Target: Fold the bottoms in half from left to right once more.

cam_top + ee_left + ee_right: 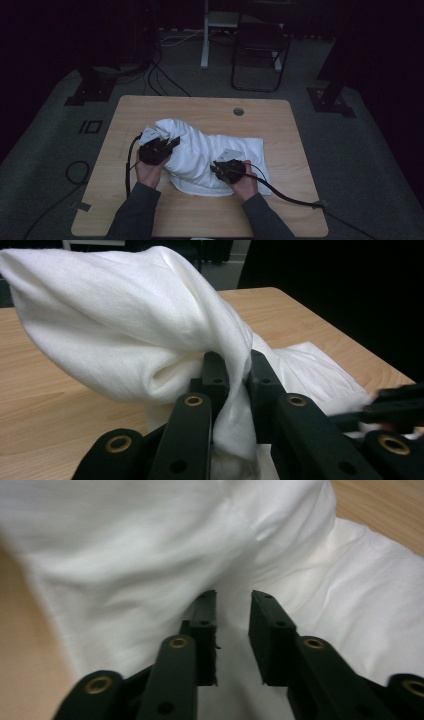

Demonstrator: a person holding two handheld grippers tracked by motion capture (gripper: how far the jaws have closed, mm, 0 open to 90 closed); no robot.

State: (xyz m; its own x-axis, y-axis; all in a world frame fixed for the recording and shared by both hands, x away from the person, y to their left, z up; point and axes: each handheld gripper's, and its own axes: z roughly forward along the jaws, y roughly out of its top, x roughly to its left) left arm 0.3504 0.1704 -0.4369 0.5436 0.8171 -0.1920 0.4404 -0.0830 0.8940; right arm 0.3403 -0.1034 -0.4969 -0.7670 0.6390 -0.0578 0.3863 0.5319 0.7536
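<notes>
**White cloth held up at its left end, right gripper over its flat end**

High view: A soft white cotton cloth, bunched and partly folded, is seen lying across the middle of a pale rectangular wooden table. Its long axis runs from the upper left, where it is raised into a rounded hump, down to the right, where it lies flat. The left gripper is placed at the left edge of the hump, its jaws pointed right into the fabric. The right gripper is placed over the lower right part of the cloth, its jaws pointed left, toward the hump. The right hand is judged the nearer to the flat, loose end.

Left gripper view: A twisted fold of the cloth is seen pinched between the two black jaws, which are drawn narrow on it. The lifted fabric rises ahead and to the left of the jaws; the flat remainder trails off to the right over the table.

Right gripper view: The cloth lies directly ahead and beneath the jaws. The jaws are set to a narrow gap with white fabric showing in it; whether the pads press on that fabric cannot be told.
</notes>
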